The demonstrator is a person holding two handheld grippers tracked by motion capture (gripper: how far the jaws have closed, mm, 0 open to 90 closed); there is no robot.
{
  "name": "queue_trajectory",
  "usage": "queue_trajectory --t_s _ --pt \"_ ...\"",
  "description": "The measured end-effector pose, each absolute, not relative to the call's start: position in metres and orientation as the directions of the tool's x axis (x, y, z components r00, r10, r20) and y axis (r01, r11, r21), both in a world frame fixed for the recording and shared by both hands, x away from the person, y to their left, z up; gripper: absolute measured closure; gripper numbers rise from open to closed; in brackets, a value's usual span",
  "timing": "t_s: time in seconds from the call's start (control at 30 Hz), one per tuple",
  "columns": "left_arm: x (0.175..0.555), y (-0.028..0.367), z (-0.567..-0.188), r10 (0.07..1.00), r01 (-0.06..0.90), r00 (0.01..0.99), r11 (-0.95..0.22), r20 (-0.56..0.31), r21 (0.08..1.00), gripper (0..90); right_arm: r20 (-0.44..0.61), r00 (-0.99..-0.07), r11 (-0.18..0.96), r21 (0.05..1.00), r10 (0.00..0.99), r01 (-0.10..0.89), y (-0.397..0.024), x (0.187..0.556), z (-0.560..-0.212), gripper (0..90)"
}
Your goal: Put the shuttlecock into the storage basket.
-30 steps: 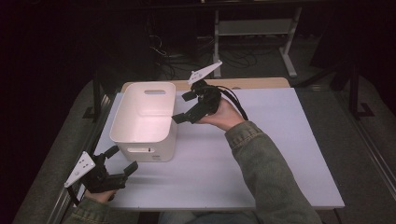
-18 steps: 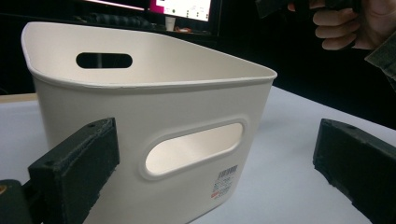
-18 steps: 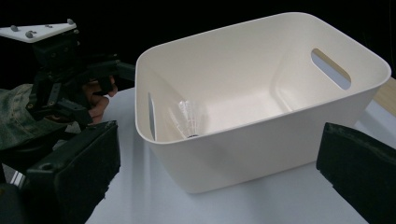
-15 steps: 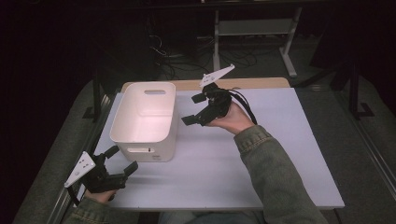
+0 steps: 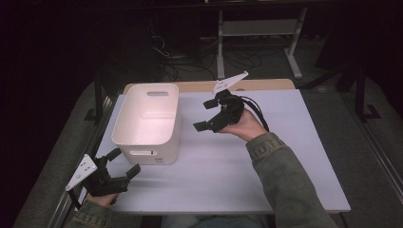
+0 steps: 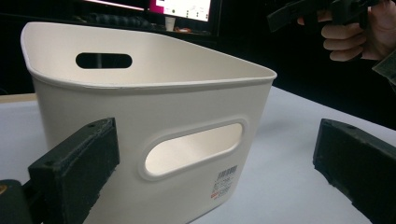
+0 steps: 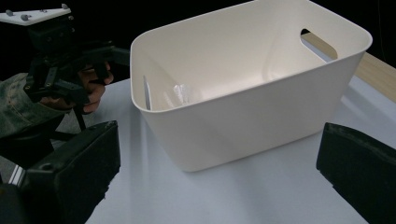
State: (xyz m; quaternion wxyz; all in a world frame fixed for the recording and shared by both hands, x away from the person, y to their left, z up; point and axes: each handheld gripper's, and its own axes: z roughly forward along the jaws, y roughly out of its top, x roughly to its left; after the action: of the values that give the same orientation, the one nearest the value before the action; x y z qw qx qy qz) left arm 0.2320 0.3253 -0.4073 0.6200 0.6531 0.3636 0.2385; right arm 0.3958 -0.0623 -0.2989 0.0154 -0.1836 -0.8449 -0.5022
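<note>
My right gripper (image 5: pixel 208 114) has its jaws spread wide, nothing between them. Over the last 1 s it has drawn back from the long right wall of the bin (image 5: pixel 148 124) and now hangs above the desk (image 5: pixel 285 156), clear of the rim and near it, jaws turned toward the bin. In the right gripper view the bin (image 7: pixel 252 88) sits between and beyond my 2 jaws, untouched.

My left gripper (image 5: pixel 124 164) has not moved: jaws released and empty, low at the near left corner of the desk, just short of the bin's near end wall. In the left gripper view the handle slot (image 6: pixel 194 149) in that wall lies straight ahead between the jaws.

Judgement: the pull-back reads as a release or a re-aim, not a grasp; the bin is free-standing, so any lift has yet to start.

Bin: upright, mouth up, looks empty. It stands on the left part of the desk. Long axis runs from near edge to far edge, 1 handle slot at each end.
</note>
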Motion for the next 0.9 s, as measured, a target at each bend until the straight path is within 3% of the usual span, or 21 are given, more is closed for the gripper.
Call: queue_trajectory --t_s 0.9 --pt "0.231 0.325 -0.407 0.775 0.181 0.617 0.028 -0.136 0.983 0.0 0.217 -0.909 0.364 0.864 0.355 0.348 -0.108 0.379 -0.316 0.0"
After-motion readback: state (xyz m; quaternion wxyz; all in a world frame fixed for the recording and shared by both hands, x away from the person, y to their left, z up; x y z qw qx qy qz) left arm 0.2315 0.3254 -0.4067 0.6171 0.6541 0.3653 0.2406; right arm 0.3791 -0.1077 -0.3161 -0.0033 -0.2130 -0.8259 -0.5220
